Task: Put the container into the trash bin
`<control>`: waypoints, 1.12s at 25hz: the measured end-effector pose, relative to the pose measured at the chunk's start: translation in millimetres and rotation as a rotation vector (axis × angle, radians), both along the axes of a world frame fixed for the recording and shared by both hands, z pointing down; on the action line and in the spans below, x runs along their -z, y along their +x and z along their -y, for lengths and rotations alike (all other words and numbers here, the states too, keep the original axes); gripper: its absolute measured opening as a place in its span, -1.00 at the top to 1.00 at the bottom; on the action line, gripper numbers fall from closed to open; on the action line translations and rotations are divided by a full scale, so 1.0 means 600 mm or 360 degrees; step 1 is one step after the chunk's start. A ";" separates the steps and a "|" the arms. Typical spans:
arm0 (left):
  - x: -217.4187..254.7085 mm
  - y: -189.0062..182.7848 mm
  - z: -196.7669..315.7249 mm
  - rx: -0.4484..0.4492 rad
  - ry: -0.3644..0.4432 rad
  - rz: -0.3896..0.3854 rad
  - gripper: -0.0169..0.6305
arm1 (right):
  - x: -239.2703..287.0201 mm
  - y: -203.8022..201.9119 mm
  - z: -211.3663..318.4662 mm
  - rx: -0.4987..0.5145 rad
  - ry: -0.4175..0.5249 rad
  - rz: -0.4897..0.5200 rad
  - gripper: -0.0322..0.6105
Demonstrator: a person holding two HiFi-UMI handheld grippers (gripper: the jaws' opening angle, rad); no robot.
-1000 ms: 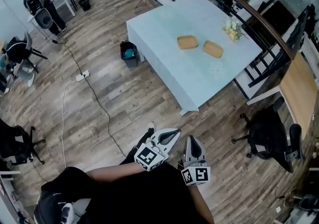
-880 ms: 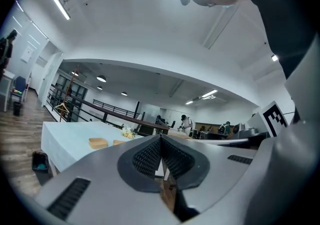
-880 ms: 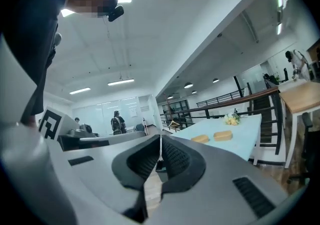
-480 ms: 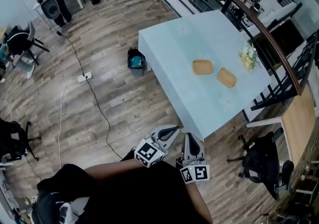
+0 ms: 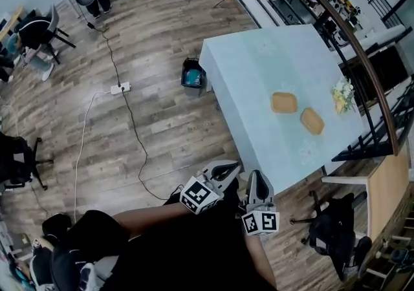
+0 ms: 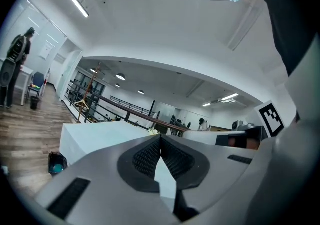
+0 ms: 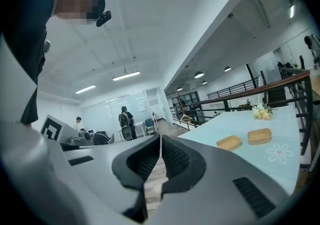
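Note:
Two shallow tan containers point(image 5: 284, 102) point(image 5: 312, 120) lie side by side on the pale blue table point(image 5: 259, 70). The right gripper view shows them too point(image 7: 229, 142) point(image 7: 259, 136), ahead and to the right. A dark trash bin point(image 5: 193, 77) with something teal inside stands on the floor at the table's far corner; it appears low left in the left gripper view point(image 6: 56, 162). My left gripper point(image 5: 236, 165) point(image 6: 160, 136) and right gripper point(image 5: 257, 174) point(image 7: 160, 136) are held close together just short of the table's near corner. Both are shut and hold nothing.
A white cable and power strip point(image 5: 121, 88) run across the wood floor to the left. Black office chairs stand at the left point(image 5: 16, 160) and lower right point(image 5: 330, 235). A bunch of flowers point(image 5: 341, 94) sits past the containers. A railing point(image 5: 349, 31) borders the table's far side.
The table, containers and bin have come nearer and shifted right in the head view as the person walks toward them. Both grippers keep their shut pose in front of the body.

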State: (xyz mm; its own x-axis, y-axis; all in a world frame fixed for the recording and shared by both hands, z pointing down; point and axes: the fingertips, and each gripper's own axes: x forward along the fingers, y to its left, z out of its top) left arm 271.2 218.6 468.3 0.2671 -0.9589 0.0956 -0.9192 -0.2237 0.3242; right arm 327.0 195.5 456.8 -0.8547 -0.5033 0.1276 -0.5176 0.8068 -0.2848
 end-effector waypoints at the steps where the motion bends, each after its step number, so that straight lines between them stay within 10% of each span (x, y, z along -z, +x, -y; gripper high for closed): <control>1: 0.001 -0.010 0.002 0.0015 -0.0005 0.0002 0.91 | -0.005 -0.008 0.006 0.0001 -0.0010 -0.0002 0.79; 10: -0.052 -0.085 0.061 0.0106 -0.0117 0.0017 0.91 | -0.049 -0.064 0.092 0.0010 -0.0095 0.0017 0.79; 28: -0.143 -0.086 0.436 -0.0296 -0.0373 0.0139 0.91 | -0.186 0.027 0.496 -0.0576 -0.0247 -0.0214 0.79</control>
State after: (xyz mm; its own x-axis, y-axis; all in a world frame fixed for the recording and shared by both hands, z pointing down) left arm 219.3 -43.0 554.1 0.4170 -0.8434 0.3387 -0.8960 -0.3191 0.3087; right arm 343.4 -102.3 568.5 -0.5966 -0.7343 0.3238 -0.8009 0.5187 -0.2992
